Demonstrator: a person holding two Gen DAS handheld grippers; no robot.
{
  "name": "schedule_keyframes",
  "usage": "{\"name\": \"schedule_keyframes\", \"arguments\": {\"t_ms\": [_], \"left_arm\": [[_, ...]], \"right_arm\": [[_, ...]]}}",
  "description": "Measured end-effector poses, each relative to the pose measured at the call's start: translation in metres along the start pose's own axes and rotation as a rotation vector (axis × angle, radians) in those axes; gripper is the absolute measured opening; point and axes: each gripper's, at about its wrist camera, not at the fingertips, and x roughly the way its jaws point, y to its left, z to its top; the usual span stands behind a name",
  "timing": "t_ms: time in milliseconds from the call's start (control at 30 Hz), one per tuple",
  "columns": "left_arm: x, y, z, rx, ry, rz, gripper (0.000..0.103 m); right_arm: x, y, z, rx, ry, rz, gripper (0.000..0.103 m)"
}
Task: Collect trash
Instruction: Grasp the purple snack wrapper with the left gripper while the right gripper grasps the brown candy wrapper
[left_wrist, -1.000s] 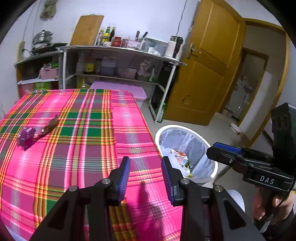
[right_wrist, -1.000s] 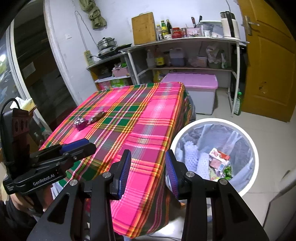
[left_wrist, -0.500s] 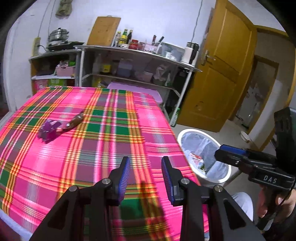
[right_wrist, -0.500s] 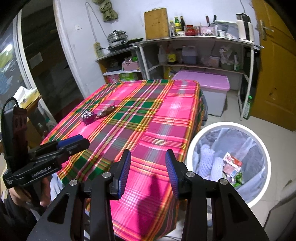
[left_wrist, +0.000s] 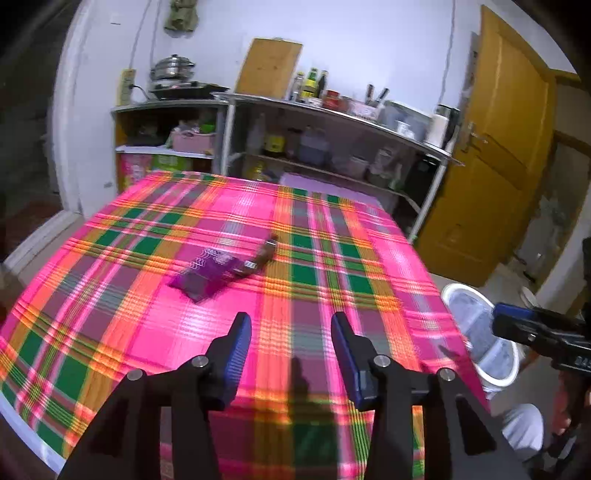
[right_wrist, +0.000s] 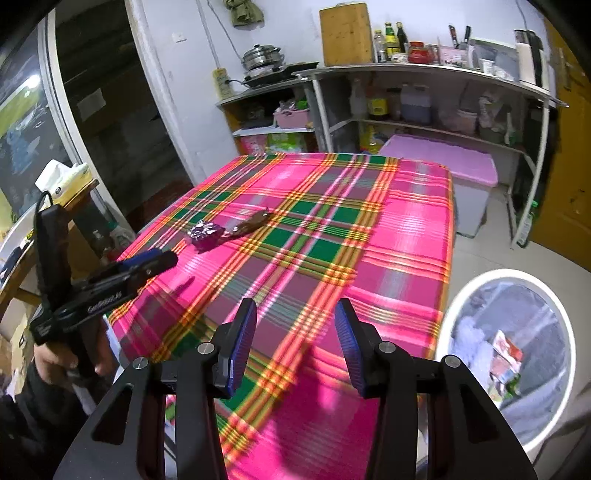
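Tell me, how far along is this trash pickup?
Some wrappers already lie in the white round bin. Nothing is in hand: the left gripper and right gripper are both open and empty. Left on the pink plaid tablecloth: a crumpled purple foil wrapper and a brown wrapper.

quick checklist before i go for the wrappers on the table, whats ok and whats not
1. Left gripper open and empty: ok.
2. Right gripper open and empty: ok.
3. Purple wrapper in view on the plaid tablecloth, nothing on top of it: ok.
4. Brown wrapper touching or apart from the purple one: cannot tell.
5. Trash bin beside the table, open, room left inside: ok.
6. Left gripper over the purple wrapper: not ok, the wrapper lies ahead of the fingertips.
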Motion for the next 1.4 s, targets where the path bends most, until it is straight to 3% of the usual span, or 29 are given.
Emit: {"name": "schedule_keyframes", "arguments": {"t_ms": [300, 600, 833, 900, 933, 1000, 1067, 1400], "left_arm": [[0.031, 0.047, 0.020, 0.022, 0.033, 0.073, 0.051], [0.064, 0.049, 0.032, 0.092, 0.064, 0.074, 0.060], [0.091, 0.046, 0.038, 0.169, 0.105, 0.105, 0.061], [0.096, 0.049, 0.038, 0.169, 0.115, 0.098, 0.057], [0.100, 0.050, 0.038, 0.165, 0.128, 0.098, 0.047], [0.101, 0.053, 0.038, 0.159, 0.126, 0.102, 0.039], [0.097, 0.055, 0.038, 0.147, 0.115, 0.078, 0.024], [0.061, 0.076, 0.030, 0.061, 0.052, 0.052, 0.023]], "right_arm": [[0.033, 0.014, 0.013, -0.026, 0.040, 0.025, 0.045], [0.052, 0.011, 0.023, -0.019, 0.061, 0.022, 0.045], [0.062, 0.011, 0.031, -0.015, 0.071, 0.023, 0.045], [0.066, 0.013, 0.033, -0.012, 0.076, 0.027, 0.045], [0.068, 0.014, 0.034, -0.010, 0.079, 0.031, 0.045], [0.071, 0.017, 0.036, -0.008, 0.083, 0.036, 0.045], [0.074, 0.021, 0.038, -0.008, 0.087, 0.038, 0.045], [0.111, 0.056, 0.057, -0.036, 0.124, 0.058, 0.045]]}}
